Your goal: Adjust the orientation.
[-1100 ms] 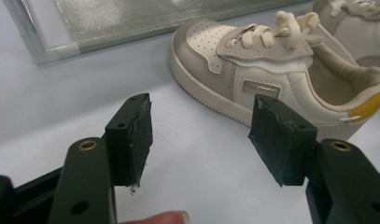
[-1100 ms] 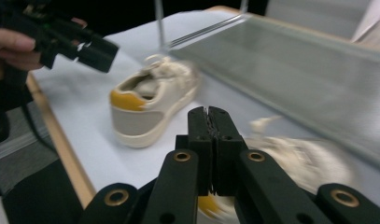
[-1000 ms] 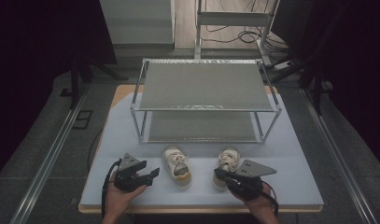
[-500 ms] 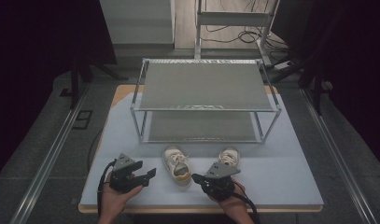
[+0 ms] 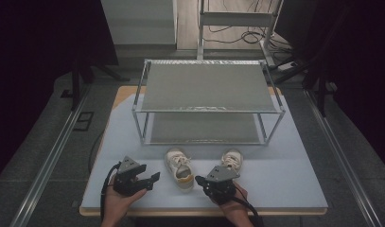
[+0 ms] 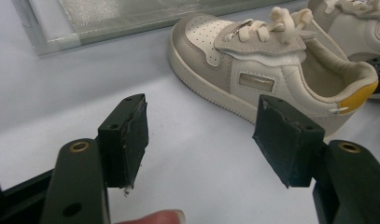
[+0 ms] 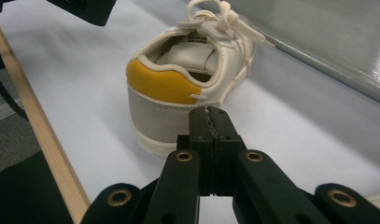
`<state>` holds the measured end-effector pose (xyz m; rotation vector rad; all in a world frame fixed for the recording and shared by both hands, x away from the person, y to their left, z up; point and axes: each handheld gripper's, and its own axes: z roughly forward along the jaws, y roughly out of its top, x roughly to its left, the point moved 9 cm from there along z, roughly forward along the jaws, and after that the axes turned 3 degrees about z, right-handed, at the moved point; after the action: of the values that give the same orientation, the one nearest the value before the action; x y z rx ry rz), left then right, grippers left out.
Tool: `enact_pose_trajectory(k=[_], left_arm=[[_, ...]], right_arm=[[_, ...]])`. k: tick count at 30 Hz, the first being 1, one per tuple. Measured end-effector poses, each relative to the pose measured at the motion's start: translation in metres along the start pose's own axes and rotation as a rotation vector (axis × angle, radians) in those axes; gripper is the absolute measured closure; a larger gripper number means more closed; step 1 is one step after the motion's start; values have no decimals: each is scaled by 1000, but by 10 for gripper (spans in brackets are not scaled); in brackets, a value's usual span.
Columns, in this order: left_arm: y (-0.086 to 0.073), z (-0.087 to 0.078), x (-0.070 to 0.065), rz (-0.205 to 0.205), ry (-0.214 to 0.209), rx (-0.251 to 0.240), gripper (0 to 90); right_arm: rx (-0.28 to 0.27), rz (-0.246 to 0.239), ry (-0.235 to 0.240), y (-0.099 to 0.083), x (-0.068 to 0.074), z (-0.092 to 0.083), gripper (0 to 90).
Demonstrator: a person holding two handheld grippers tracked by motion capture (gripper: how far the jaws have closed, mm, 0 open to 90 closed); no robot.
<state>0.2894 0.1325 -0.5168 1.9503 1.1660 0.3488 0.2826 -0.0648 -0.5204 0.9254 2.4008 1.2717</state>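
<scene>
Two small cream and grey sneakers stand on the white table in front of a two-shelf metal rack (image 5: 206,87). The left sneaker (image 5: 179,168) has a yellow heel tab and shows side-on in the left gripper view (image 6: 271,65). My left gripper (image 5: 152,178) is open just left of it, its jaws (image 6: 201,135) wide apart with nothing between them. My right gripper (image 5: 200,180) is shut on nothing. Its tips (image 7: 209,114) point at the heel of that sneaker (image 7: 187,84), close behind it. The right sneaker (image 5: 231,158) stands just beyond my right gripper.
The rack's lower shelf (image 6: 131,18) lies close behind the sneakers and runs along the right of the right gripper view (image 7: 327,37). The table's wooden front edge (image 7: 43,135) is near my hands. Metal rails flank the table on the floor.
My right gripper has swung left from the right sneaker's side to behind the left sneaker's heel. My left gripper has barely shifted.
</scene>
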Motion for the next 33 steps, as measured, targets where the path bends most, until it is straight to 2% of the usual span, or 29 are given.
enact_pose_trajectory(k=[5,6,11,12,13,15,17,18,22,28,33], left_arm=[[1,-1,-1,1,-4,-2,350],[1,-2,-1,-1,-5,-3,350],[0,-3,1,-2,-4,1,355],[0,-4,2,-3,-7,2,359],[0,-4,2,-3,-7,2,360],[1,-8,5,-23,-10,-13,359],[2,-9,6,-27,-8,-17,358],[2,-12,10,-44,-6,-26,358],[1,-15,15,-68,-12,-37,354],[1,-15,14,-57,-11,-36,352],[2,-17,15,-55,-10,-40,350]], right_arm=[[18,-15,-4,-2,5,5,896],[21,-20,-17,-4,6,7,897],[17,-14,-7,-4,10,8,898],[16,-5,20,-4,15,9,898],[16,-5,20,-4,15,9,898],[13,-9,54,-4,23,13,897],[12,-15,64,-3,27,15,897],[9,-21,85,-3,34,18,897],[5,-31,108,0,43,25,896],[1,-55,144,6,55,37,894],[0,-80,145,9,60,41,884]])
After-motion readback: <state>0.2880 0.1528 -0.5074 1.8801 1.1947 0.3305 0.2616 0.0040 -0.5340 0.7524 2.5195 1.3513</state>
